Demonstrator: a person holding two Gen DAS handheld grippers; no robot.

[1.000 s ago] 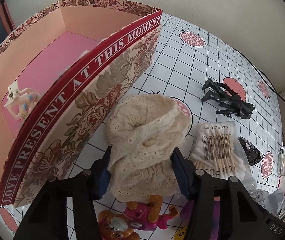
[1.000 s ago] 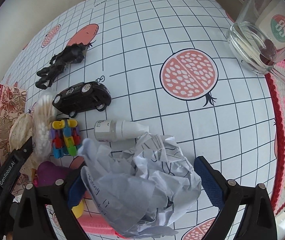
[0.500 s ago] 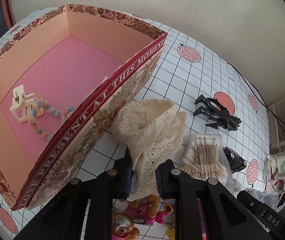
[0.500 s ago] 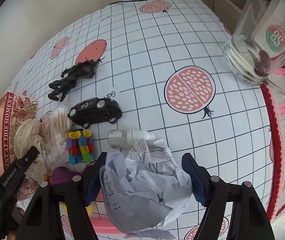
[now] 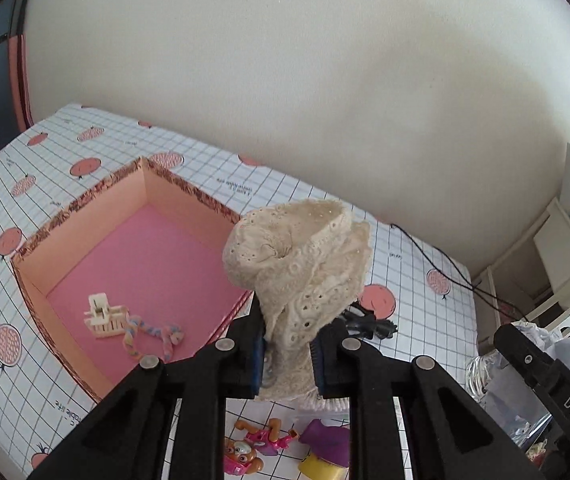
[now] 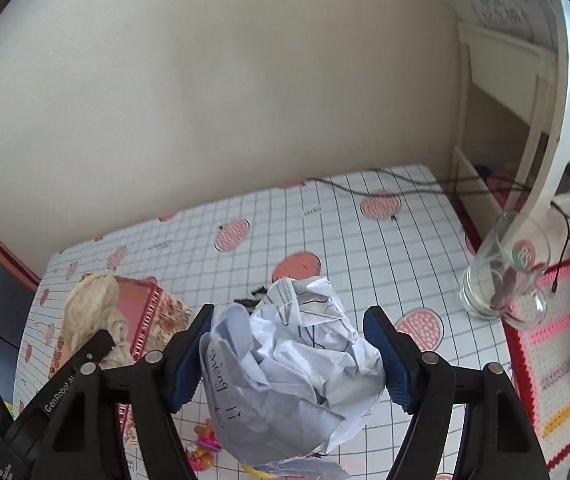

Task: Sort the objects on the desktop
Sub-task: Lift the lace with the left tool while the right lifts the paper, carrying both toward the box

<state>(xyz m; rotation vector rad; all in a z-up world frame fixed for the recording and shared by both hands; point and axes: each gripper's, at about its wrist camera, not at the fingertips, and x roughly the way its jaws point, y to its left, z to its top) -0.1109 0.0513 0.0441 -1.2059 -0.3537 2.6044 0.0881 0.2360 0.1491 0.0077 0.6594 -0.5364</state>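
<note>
While most of the clutter is left on the worktop (image 5: 205, 184), the sort is judged to be at an early stage. One item only is seen inside the floral gift box (image 5: 85, 200): a cream hair claw clip (image 5: 103, 316) with a pastel braided cord (image 5: 153, 334), lying on the pink floor of the box.

Two further items are in transit. A cream lace fabric piece (image 5: 305, 272) is clamped between the fingers of the left gripper (image 5: 289, 356), which are drawn close together on its lower part; the fabric is held clear of the worktop, above and just beside the near wall of the box. A crumpled paper ball (image 6: 293, 360) is held between the fingers of the right gripper (image 6: 291, 354), which stand fairly wide with the pads pressed on the paper's two sides; it is likewise raised above the worktop.

Neither item is yet deposited. The fabric is judged to be bound for the box; the destination of the paper cannot be told from these views.

Still to be sorted on the worktop are a pink toy figure (image 5: 253, 444), a purple and yellow object (image 5: 325, 448), a black action figure (image 5: 369, 322) and a glass mug (image 6: 505, 276). Other small items may be hidden behind the grippers.
</note>
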